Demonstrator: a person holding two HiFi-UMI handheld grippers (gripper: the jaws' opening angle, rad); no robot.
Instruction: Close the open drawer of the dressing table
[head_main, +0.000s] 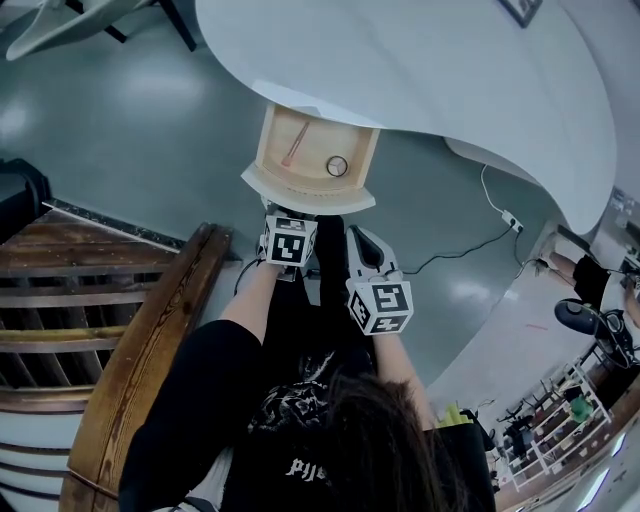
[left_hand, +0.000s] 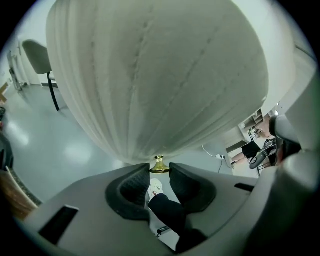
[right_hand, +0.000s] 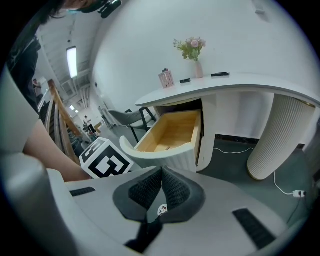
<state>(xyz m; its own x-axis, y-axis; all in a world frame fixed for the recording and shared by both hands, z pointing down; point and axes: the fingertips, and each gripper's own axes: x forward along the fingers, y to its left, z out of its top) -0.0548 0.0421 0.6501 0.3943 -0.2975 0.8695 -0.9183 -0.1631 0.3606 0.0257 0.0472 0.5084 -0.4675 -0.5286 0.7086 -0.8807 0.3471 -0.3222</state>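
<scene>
While drawer (head_main: 300, 190) juts lengthwise toward person (head_main: 330, 440) | left gripper (left_hand: 160, 175) jaws clamp knob (left_hand: 159, 164) | right gripper (right_hand: 161, 172) jaws together

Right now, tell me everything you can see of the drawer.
The drawer stands pulled well out from under the white tabletop. Its curved front is white and ribbed; the inside looks like pale wood. A thin pink stick and a small round thing lie inside. The left gripper grips the gold knob on its front.

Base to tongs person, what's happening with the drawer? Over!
Left tongs shut on small gold knob. Right tongs shut, empty. White curved wooden drawer open. Nothing seen blocking.
</scene>
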